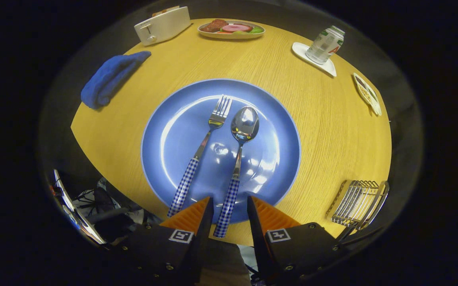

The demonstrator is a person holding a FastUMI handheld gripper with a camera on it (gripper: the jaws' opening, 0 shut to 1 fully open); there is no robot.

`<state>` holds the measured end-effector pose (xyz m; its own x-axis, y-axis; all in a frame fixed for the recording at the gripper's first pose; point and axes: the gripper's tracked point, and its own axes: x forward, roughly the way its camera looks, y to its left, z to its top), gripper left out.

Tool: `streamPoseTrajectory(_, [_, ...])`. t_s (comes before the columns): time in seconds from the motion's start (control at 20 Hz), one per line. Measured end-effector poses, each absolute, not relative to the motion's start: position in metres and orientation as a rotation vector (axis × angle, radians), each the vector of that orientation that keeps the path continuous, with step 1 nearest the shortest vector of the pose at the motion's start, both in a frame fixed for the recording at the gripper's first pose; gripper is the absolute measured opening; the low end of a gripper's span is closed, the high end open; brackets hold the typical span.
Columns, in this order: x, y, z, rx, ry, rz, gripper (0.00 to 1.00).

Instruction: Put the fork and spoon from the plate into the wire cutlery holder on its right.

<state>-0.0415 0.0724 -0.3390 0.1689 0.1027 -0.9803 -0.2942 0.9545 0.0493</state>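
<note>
A blue plate [276,159] lies on the round wooden table [332,131] just ahead of my fingers. On it lie a fork [201,153] on the left and a spoon [239,159] on the right, both with blue-and-white checked handles pointing towards me. My gripper [229,204] is open, and the end of the spoon's handle lies in the gap between the fingers, touched by neither. The fork's handle ends just left of the left finger. The wire cutlery holder [358,202] stands to the right of the plate, near the table's edge.
A folded blue cloth [109,77] lies left of the plate. Beyond the plate stand a white toaster [162,26], a dish of food [231,29], a can [325,44] on a white coaster and a small dish [367,94]. Clutter lies below the table's left edge.
</note>
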Motion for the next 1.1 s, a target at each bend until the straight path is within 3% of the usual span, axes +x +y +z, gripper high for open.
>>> streamPoseTrajectory(0.15, [-0.036,0.079,-0.343,-0.197,1.433,0.318,0.53])
streamPoseTrajectory(0.25, [-0.04,0.077,-0.341,-0.188,1.438,0.325,0.13])
streamPoseTrajectory(1.1, [-0.035,0.042,-0.303,-0.031,1.534,0.361,0.13])
